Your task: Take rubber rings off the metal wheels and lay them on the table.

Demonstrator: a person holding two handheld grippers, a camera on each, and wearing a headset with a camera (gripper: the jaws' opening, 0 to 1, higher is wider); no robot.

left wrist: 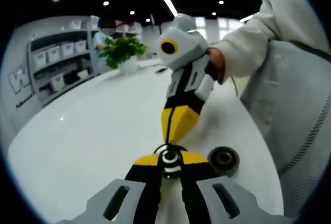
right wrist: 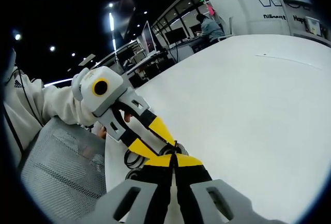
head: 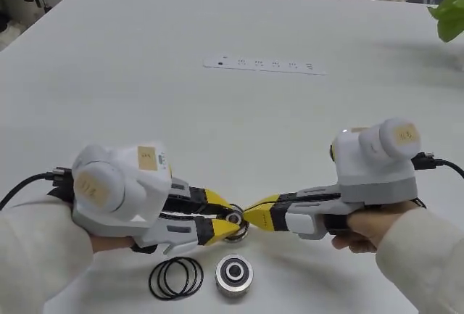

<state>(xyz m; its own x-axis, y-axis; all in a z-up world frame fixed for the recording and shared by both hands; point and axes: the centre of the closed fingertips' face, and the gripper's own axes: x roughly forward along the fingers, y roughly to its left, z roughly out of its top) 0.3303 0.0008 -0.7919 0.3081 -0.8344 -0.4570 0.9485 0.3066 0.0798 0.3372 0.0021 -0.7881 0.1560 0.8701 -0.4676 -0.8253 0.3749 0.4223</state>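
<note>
Black rubber rings [head: 176, 278], several, loose and overlapping, flat on white table [head: 217, 111] at near left, judged already removed. Next, left gripper [head: 223, 218], jaws clamped across held metal wheel [head: 234, 220], raised just clear of table. Below it, spare metal wheel [head: 234, 274], lying flat just right of the rings; ringed or bare, cannot tell. Further right, right gripper [head: 251, 216], yellow jaws pressed together, tips touching right rim of held wheel; whether a ring is caught between them too small to confirm. Governing relation: held wheel dead ahead of right gripper's tips, long axes of both grippers nearly in line, tip to tip; peel judged to run rightward, away from left gripper, then down to the pile
</note>
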